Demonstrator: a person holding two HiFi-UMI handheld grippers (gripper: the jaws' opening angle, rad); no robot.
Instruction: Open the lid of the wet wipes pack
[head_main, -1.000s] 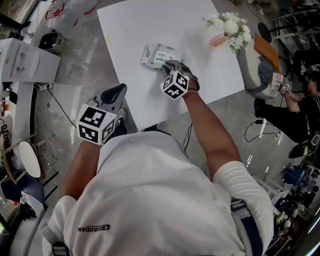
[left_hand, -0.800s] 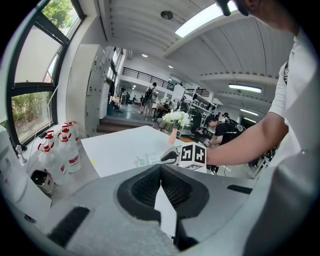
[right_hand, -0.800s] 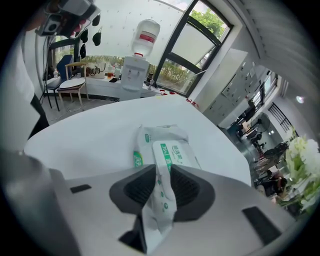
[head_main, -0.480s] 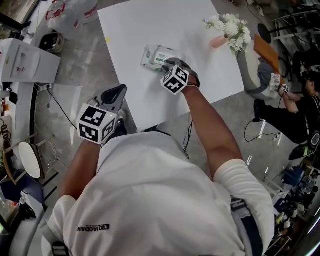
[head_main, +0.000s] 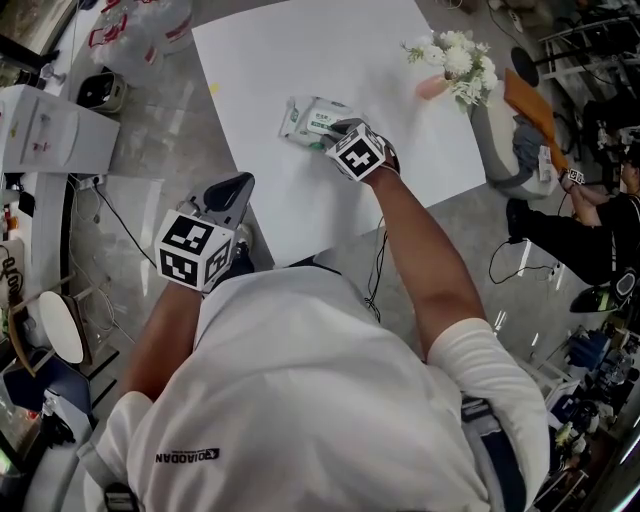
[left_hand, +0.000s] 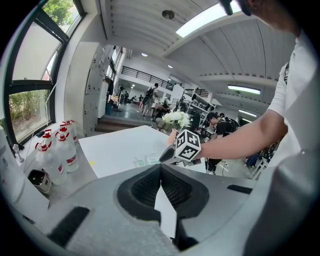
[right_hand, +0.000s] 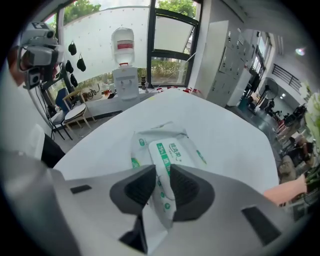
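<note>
Right gripper view shows the right gripper (right_hand: 161, 171) with its jaws standing apart, having just been closing in. The lid (right_hand: 172, 150) of the wipes pack (right_hand: 142, 145) runs between them, flanked but not plainly pinched. The pack lies flat on the white table (right_hand: 230, 135). It looks light, soft and slick, so it would likely slide or lift bodily. The free edge of the stiffer lid seems the place to nip. The left gripper (left_hand: 161, 167), jaws together and empty, hangs beside the table.

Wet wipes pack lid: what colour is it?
The lid is white with a green printed strip; it shows clearest in the right gripper view.
</note>
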